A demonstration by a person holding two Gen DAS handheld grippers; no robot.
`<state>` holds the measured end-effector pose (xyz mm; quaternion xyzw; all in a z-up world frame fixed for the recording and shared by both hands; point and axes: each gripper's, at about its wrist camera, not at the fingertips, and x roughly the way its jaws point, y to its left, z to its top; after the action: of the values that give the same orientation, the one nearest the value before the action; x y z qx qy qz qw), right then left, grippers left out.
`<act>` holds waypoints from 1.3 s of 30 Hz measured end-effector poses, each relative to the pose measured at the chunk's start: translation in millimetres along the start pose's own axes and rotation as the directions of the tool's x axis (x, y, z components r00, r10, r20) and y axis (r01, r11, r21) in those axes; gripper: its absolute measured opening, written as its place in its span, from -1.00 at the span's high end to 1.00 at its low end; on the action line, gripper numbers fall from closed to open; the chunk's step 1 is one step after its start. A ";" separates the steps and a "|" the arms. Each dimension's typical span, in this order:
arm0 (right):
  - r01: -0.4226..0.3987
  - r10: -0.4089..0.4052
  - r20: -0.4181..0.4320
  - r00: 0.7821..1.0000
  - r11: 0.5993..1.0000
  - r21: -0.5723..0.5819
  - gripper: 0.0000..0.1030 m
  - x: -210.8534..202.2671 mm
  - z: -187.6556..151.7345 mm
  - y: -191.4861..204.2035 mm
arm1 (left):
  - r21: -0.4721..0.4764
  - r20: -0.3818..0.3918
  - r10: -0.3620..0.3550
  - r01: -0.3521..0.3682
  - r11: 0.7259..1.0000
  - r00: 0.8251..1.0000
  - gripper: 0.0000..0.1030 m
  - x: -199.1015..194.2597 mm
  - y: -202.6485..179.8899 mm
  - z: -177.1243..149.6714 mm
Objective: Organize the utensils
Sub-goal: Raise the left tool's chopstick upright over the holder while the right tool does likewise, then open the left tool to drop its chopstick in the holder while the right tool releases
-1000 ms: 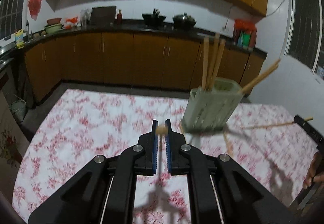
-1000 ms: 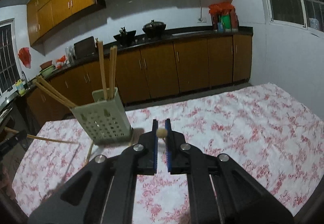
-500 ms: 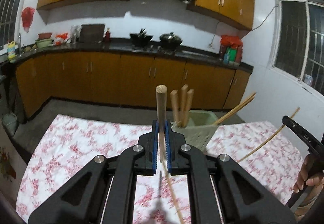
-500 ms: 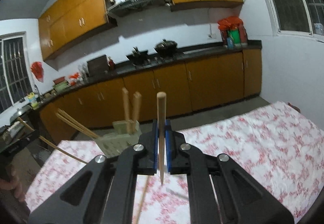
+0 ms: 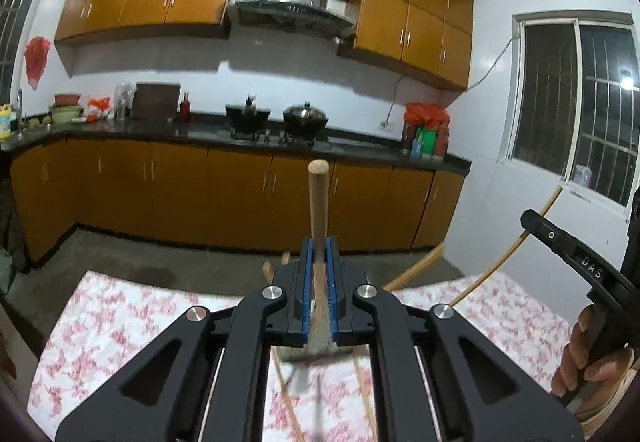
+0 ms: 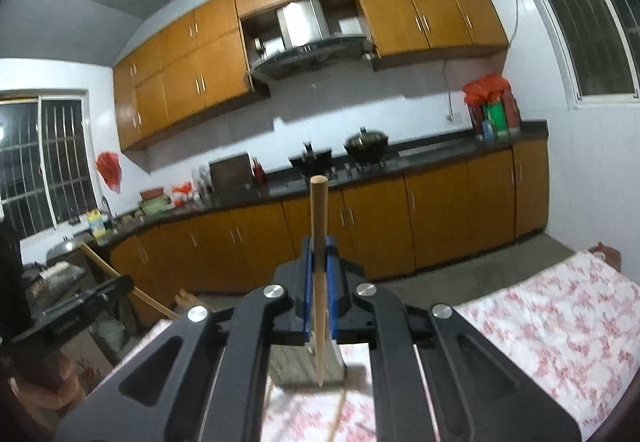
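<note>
gripping: left gripper (image 5: 319,274) and right gripper (image 6: 319,274) each clamp one upright chopstick (image 5: 319,210)
risk: tip misses holder (image 6: 308,364), chopstick slips

Utensil holder (image 6: 306,364) mostly behind jaws

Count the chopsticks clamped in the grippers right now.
2. One chopstick stands upright in the left gripper, a second chopstick upright in the right gripper. More may be hidden below.

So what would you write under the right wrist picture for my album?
Right gripper holds one wooden chopstick upright above the flowered tablecloth.
</note>
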<state>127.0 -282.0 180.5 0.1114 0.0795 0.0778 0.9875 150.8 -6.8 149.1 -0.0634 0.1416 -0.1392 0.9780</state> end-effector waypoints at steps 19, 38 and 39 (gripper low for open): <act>0.018 -0.018 0.000 1.000 0.999 -0.038 0.84 92.4 -8.2 18.3 | -0.003 0.005 0.034 -0.034 0.999 0.999 0.86 59.8 1.0 -11.8; 0.049 -0.049 -0.011 0.999 0.998 -0.033 0.50 73.8 -14.0 11.7 | -0.032 -0.007 0.045 -0.045 0.998 0.999 0.53 53.5 8.1 -2.8; 0.058 -0.058 -0.009 0.998 0.998 -0.031 0.46 69.0 -13.7 9.1 | -0.037 0.001 0.046 -0.045 0.998 0.999 0.53 48.0 9.1 -1.8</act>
<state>190.7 -258.6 159.8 0.0932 0.0865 0.0508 0.9906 196.8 -12.2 133.5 -0.0783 0.1448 -0.1142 0.9797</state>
